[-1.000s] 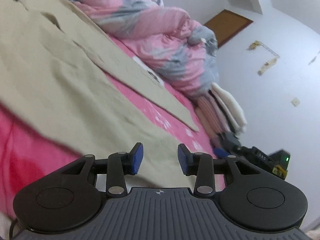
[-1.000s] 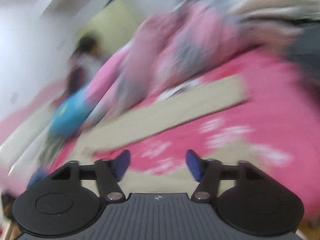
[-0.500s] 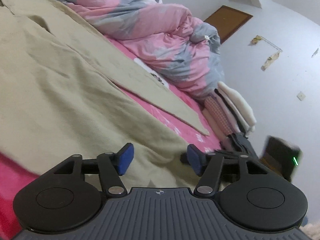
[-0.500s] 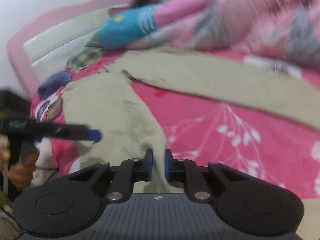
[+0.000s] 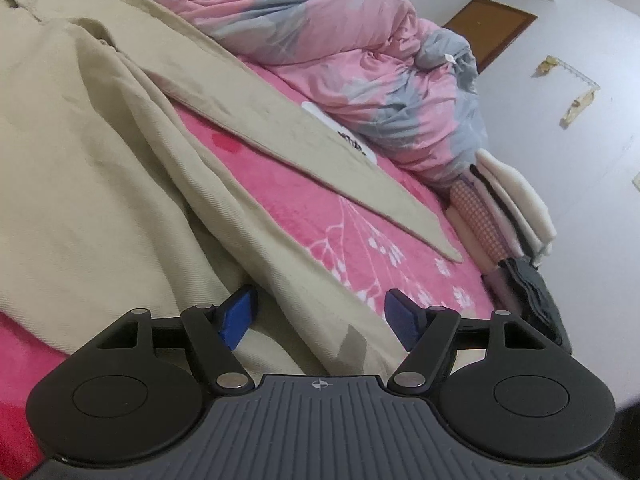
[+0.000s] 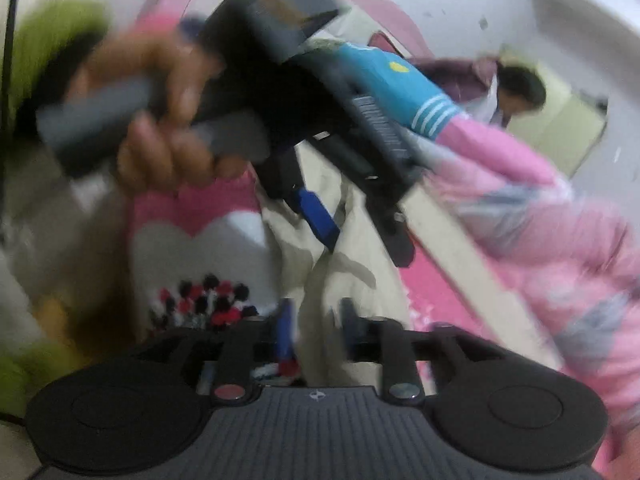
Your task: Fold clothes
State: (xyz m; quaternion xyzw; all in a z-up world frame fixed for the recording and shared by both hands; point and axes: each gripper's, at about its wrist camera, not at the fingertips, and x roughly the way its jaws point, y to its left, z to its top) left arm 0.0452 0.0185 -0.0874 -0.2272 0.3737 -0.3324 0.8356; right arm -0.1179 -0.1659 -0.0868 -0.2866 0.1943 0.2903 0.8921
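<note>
Left gripper (image 5: 320, 314) has its jaws spread wide, just been opening, straddling a ridge of the beige trousers (image 5: 120, 168) without pinching it, probably lining up a grab. Right gripper (image 6: 316, 332) is blurry, jaws narrower and reopening, a fold of trousers between them; can't tell if they grip. Beyond lie the pink bed (image 5: 320, 216) and rumpled duvet (image 5: 360, 56).
</note>
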